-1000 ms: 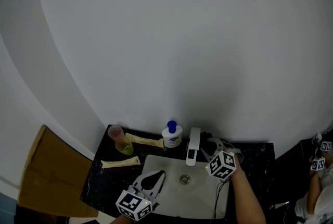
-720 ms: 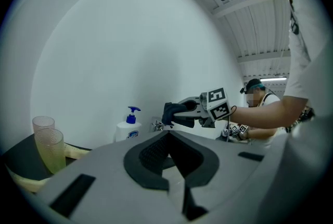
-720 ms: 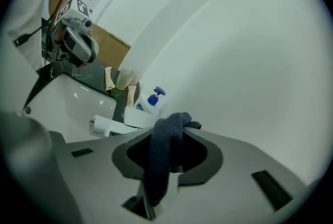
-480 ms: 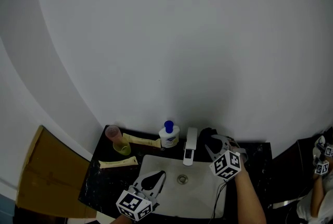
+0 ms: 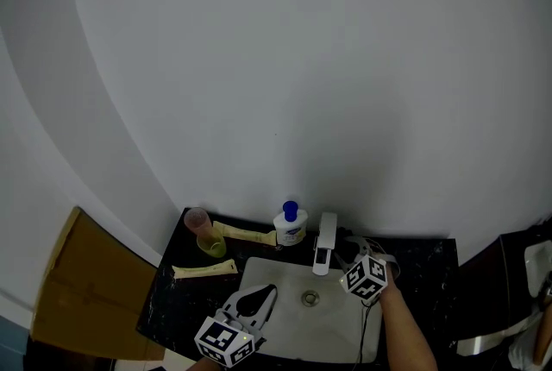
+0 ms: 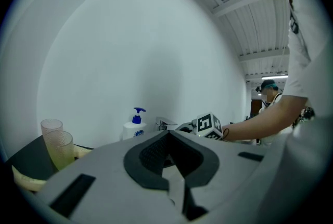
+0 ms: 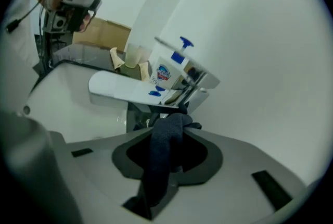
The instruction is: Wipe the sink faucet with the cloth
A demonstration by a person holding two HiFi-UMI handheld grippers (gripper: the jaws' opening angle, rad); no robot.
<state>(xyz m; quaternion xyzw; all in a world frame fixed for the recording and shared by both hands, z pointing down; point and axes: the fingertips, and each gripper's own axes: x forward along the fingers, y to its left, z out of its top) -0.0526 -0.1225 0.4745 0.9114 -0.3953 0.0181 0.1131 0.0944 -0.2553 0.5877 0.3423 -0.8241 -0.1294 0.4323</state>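
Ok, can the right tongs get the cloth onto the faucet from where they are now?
Probably yes. The right tongs are shut on the cloth, and the faucet spout sits just ahead of their tips with nothing between. The soap bottle stands beyond the faucet, out of the way.

We hold our right tool (image 7: 173, 123) with its jaws closed on a dark blue cloth (image 7: 162, 158). The cloth's bunched end sticks out past the tips, just below the white faucet (image 7: 127, 90), though we cannot tell whether the two touch. The faucet's flat spout reaches left over the white sink (image 7: 62, 103), and beyond it stand a soap bottle (image 7: 165, 73) with a blue pump and pale cups (image 7: 132, 55).
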